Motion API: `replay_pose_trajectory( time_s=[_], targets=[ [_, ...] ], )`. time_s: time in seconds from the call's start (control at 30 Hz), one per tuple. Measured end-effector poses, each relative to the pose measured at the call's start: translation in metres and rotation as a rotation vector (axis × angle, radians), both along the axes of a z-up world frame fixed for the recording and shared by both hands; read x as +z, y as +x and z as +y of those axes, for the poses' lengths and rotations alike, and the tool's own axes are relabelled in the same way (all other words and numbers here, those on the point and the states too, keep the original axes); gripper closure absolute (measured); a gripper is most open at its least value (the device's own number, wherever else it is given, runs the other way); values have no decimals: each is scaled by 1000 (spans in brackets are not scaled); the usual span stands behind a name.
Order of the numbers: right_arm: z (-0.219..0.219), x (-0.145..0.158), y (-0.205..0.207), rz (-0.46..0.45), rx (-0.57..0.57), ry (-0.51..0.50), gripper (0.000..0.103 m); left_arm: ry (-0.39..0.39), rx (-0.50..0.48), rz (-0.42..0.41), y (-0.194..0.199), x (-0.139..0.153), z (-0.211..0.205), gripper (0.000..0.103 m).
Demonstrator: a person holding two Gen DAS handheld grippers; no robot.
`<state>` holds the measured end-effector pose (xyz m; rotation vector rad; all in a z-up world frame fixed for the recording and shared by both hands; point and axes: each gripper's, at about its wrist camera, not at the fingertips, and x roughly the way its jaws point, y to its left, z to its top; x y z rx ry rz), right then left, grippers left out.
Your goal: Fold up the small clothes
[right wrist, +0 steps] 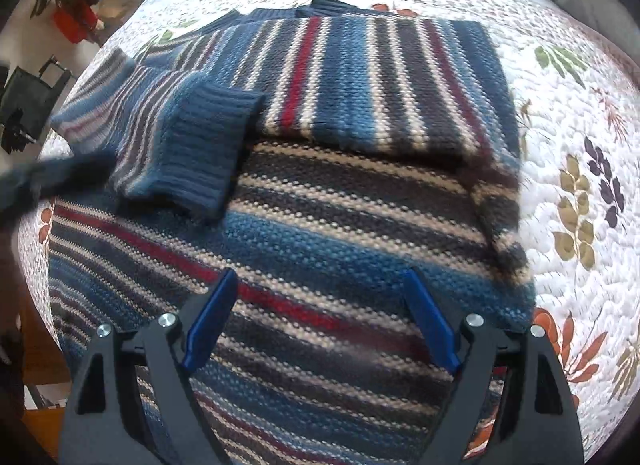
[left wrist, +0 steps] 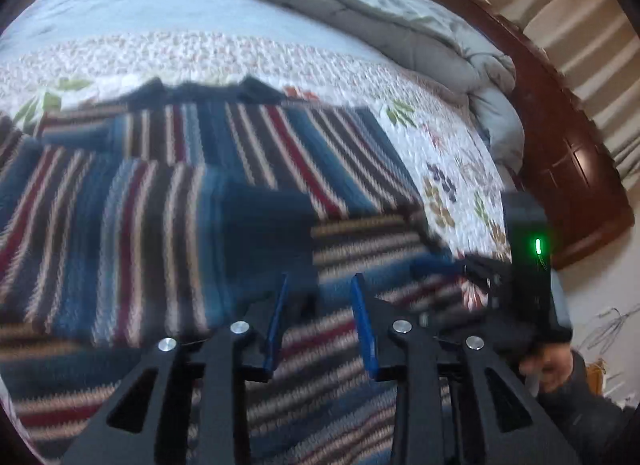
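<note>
Both grippers hover with fingers parted and holding nothing, the left gripper (left wrist: 320, 321) narrowly apart, the right gripper (right wrist: 320, 321) wide, above a striped knit sweater (right wrist: 340, 193) lying partly folded, cuffed sleeve (right wrist: 200, 149) across its body, on the floral-quilted bed (right wrist: 580, 153).

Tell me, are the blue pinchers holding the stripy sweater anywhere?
No. The left gripper and right gripper are both open above the striped sweater, holding nothing.

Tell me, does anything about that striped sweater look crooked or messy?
Nothing is damaged. The striped sweater lies partly folded on the floral quilt; one sleeve's ribbed cuff lies slantwise across the body, so it looks unfinished. Both grippers hover open.
</note>
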<state>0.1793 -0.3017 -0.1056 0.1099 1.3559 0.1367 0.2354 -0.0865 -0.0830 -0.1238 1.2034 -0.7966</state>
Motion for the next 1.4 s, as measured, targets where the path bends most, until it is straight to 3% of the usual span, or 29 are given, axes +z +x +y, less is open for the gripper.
replay_pose_trajectory(
  time_s=[0.07, 0.13, 0.2, 0.27, 0.33, 0.47, 0.67, 0.77, 0.93, 1.0, 1.13, 1.3, 1.4],
  targets=[
    [-1, 3, 2, 2, -2, 14, 19, 28, 48, -34, -4, 4, 20, 59],
    [4, 5, 7, 5, -5, 45, 19, 84, 131, -83, -2, 11, 44, 57],
    [8, 6, 18, 18, -9, 98, 19, 161, 243, -146, 1, 17, 76, 56],
    [15, 5, 30, 31, -4, 144, 19, 287, 353, -221, 5, 21, 101, 52],
    [28, 3, 41, 49, -1, 150, 19, 336, 399, -247, 6, 22, 115, 51],
    [47, -10, 61, 103, -1, 143, 19, 335, 413, -209, 4, 13, 126, 51],
    [65, -15, 69, 123, 2, 48, 20, 366, 410, -129, 14, -13, 115, 51],
    [75, -14, 71, 116, 22, 38, 37, 405, 434, -89, 23, -26, 110, 51],
    [83, -16, 78, 97, 34, 77, 88, 355, 465, -77, 18, -22, 122, 49],
    [83, -9, 82, 70, 55, 87, 96, 347, 486, -107, 14, -12, 131, 45],
    [68, 25, 84, -20, 89, 112, 98, 337, 540, -159, 12, 5, 148, 43],
    [31, 70, 99, -153, 48, -23, 98, 323, 589, -164, 25, 11, 154, 42],
    [-10, 73, 106, -154, -26, -50, 98, 350, 566, -174, 32, 5, 138, 42]
  ],
)
